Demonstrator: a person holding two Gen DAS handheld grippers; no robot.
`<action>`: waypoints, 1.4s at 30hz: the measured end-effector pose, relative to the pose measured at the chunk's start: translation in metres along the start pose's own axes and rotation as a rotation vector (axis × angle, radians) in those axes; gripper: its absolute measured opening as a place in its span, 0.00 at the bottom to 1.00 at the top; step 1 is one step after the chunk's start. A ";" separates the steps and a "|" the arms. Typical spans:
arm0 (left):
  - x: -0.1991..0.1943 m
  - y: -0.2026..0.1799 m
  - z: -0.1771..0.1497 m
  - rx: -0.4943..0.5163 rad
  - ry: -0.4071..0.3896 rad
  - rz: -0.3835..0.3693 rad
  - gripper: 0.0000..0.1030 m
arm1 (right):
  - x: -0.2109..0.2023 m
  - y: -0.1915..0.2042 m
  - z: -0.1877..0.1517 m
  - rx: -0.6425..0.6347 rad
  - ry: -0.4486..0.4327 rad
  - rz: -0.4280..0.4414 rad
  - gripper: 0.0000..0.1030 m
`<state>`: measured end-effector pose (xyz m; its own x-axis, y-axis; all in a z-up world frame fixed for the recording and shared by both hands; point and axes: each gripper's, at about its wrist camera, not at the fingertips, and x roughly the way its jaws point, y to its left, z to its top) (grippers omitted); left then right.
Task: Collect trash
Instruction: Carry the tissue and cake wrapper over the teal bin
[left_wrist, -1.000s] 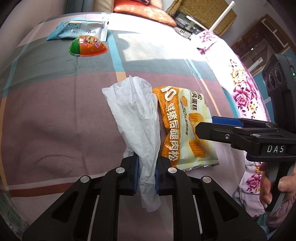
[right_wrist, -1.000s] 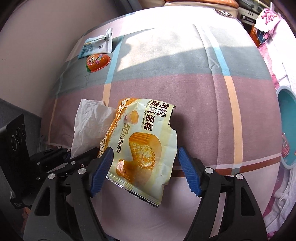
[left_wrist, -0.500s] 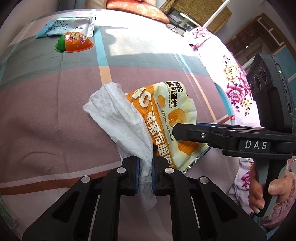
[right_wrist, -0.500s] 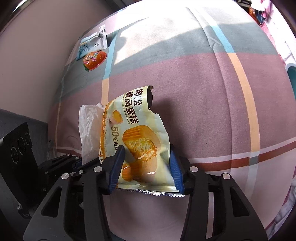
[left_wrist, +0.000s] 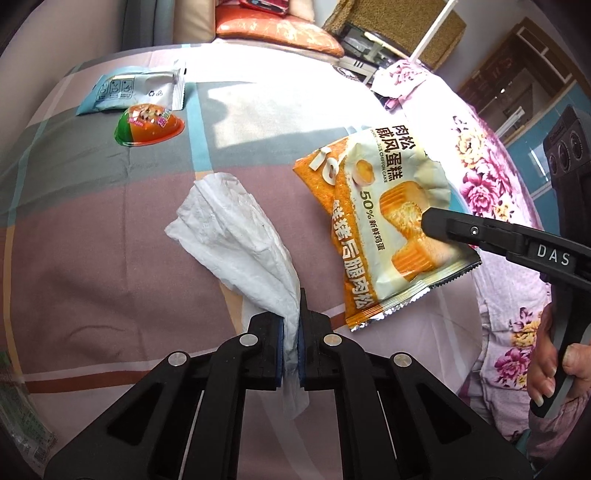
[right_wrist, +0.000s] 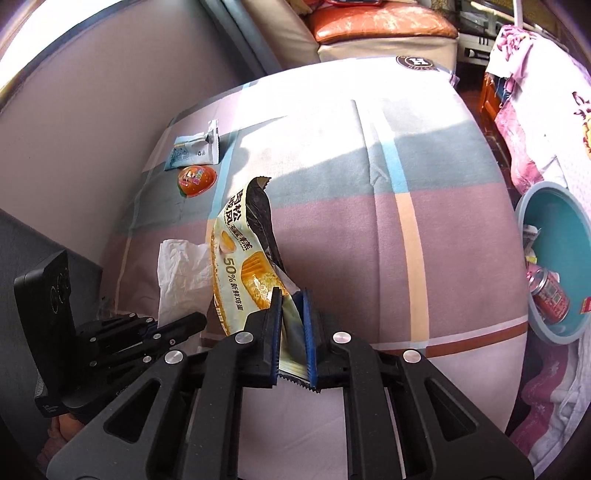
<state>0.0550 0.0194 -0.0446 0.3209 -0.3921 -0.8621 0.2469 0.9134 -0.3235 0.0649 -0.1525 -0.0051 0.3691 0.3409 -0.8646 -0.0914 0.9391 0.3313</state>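
Left tool (left_wrist: 290, 347) pinches crumpled tissue (left_wrist: 236, 236); right tool (right_wrist: 291, 328) glossy wrapper (right_wrist: 243, 258).

The left gripper (left_wrist: 291, 345) is pinching a tissue (left_wrist: 236, 229). The right gripper (right_wrist: 292, 326) is clamping a wrapper (right_wrist: 243, 258), raised.

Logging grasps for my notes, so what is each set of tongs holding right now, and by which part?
Left tongs pinch the white tissue near its lower end. Right tongs clamp the cake wrapper by its serrated bottom edge.
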 end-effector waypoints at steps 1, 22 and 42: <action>-0.001 -0.005 0.004 0.005 -0.006 -0.001 0.05 | -0.009 -0.007 0.003 0.004 -0.022 -0.013 0.10; 0.090 -0.243 0.083 0.341 0.038 -0.087 0.05 | -0.121 -0.251 -0.009 0.297 -0.284 -0.332 0.10; 0.189 -0.323 0.107 0.417 0.163 -0.038 0.35 | -0.103 -0.331 -0.011 0.367 -0.250 -0.398 0.11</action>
<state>0.1335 -0.3613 -0.0618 0.1646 -0.3719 -0.9136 0.6139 0.7636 -0.2002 0.0465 -0.4984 -0.0298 0.5203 -0.0968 -0.8484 0.4077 0.9012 0.1472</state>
